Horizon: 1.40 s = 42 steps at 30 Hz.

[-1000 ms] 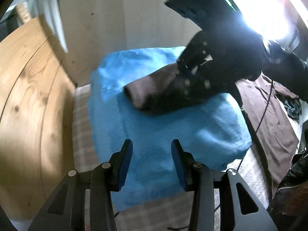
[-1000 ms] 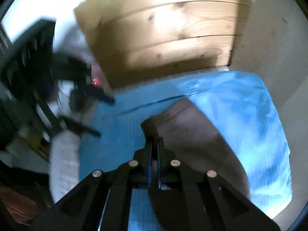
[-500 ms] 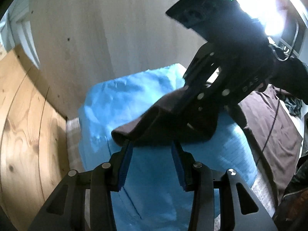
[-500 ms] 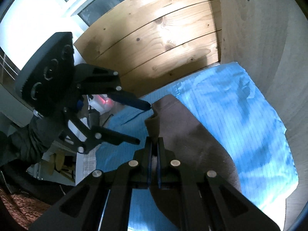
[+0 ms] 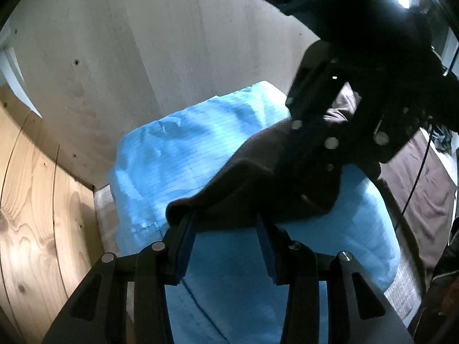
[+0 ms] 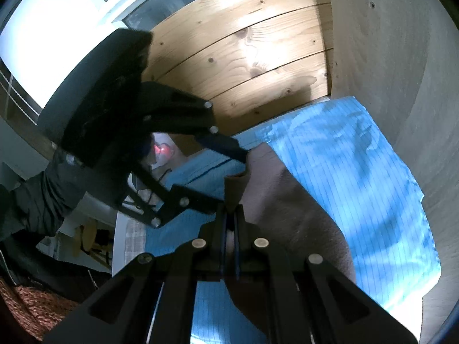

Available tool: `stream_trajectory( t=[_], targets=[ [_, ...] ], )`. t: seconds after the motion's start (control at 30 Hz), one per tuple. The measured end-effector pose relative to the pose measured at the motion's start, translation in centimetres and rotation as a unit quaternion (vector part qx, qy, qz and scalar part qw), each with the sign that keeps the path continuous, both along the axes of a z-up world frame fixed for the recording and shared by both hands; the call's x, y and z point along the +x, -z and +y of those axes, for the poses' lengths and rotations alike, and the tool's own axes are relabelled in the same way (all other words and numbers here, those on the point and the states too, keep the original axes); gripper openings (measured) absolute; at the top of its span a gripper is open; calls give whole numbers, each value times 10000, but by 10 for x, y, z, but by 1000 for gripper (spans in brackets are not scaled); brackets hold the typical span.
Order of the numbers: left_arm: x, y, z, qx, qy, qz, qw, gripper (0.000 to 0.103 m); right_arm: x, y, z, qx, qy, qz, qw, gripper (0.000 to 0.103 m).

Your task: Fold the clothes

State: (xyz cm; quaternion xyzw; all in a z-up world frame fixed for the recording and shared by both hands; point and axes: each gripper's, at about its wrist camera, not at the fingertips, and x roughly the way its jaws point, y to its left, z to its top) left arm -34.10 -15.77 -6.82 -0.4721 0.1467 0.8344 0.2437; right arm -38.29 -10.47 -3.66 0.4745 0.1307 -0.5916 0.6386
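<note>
Brown cloth was pinched by the right gripper; left gripper gaped at its edge, mid-frame.

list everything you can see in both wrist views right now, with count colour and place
brown garment: 1, brown, lifted above the blue cloth, one edge clamped by the right gripper
blue cloth: 1, light blue with thin lines, spread flat under the garment
checked bedding: 1, pale grey check, showing at the blue cloth's edge
brown sheet: 1, dark brown, right of the blue cloth
wooden panel: 1, pine, upright behind the blue cloth
wall: 1, off-white, beside the panel
window: 1, bright white, upper left in the right wrist view
left gripper: 1, black with blue pads, open, astride the garment's near edge
right gripper: 1, black, shut on the garment
</note>
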Motion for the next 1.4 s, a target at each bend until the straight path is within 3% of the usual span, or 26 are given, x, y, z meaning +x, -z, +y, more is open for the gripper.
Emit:
stream_trajectory(
  t=[0.1,0.13,0.17,0.23,0.43,0.53,0.57,0.67,0.8,0.93,1.03,1.1,1.13,1.17,1.4],
  targets=[
    [0,0,0,75,57,-81,9999,35,-1,0,0,-6,7,20,10000,5],
    [1,1,3,46,79,-113,9999,22,-2,0,0,-11,30,19,10000,5],
    [2,3,5,18,100,-146,9998,15,-3,0,0,-13,52,19,10000,5],
    [6,3,7,38,112,-152,9998,12,-5,0,1,-13,88,9,10000,5],
    [25,-11,-3,174,-62,-2,9998,10,-8,-7,7,-40,173,-5,9998,7],
    [39,-22,-16,152,-302,98,9994,9,-15,-14,18,-61,406,5,9992,33],
    [45,-28,-22,173,-412,146,9989,9,-18,-17,24,-92,494,75,9987,35],
    [61,-45,-51,285,-767,328,9961,9,-23,-16,46,83,697,318,9970,35],
    [74,-49,-77,335,-1052,298,9934,9,-29,-2,70,278,868,116,9958,35],
    [74,-41,-76,302,-1087,262,9933,9,-6,3,52,304,427,109,9986,35],
    [73,-36,-76,283,-1110,240,9931,9,21,11,29,517,21,556,9971,35],
    [75,-39,-76,333,-1102,283,9929,9,34,19,16,717,-157,917,9931,34],
    [76,-41,-76,352,-1096,305,9929,9,36,21,13,756,-183,994,9920,22],
    [77,-42,-76,342,-1080,329,9930,9,36,22,12,784,-161,1066,9911,2],
    [86,-35,-82,278,-1117,342,9928,9,10,-8,30,291,431,1161,9919,2]
  ],
)
